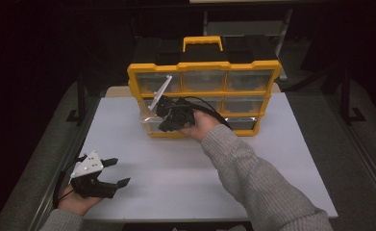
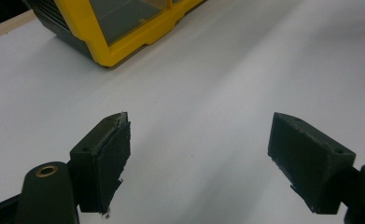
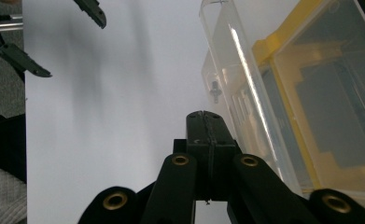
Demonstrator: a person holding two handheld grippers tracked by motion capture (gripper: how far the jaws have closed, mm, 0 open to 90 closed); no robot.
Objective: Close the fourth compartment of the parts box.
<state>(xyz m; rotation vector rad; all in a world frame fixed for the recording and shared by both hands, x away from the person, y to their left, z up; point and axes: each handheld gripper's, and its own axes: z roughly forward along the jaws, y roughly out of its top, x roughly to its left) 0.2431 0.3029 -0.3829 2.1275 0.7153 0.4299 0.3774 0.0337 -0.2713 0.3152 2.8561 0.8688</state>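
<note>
With its jaws pressed together on nothing, the right gripper (image 3: 207, 122) is nudging the half-pulled clear drawer (image 3: 238, 88) at the yellow organizer's (image 1: 204, 67) lower left, while the left gripper (image 1: 111, 174) is idling wide apart over the white table (image 1: 176, 168).

Glossy clear plastic drawer (image 3: 245, 88) in a yellow plastic organizer (image 1: 205, 86) on a smooth matt white tabletop (image 1: 176, 163).

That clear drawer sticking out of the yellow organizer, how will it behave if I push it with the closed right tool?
The clear drawer looks thin-walled and light, so it should probably slide easily. Its glossy plastic may let the shut right tool slip off. It sits in the yellow organizer, so an off-centre push might jam it.
</note>
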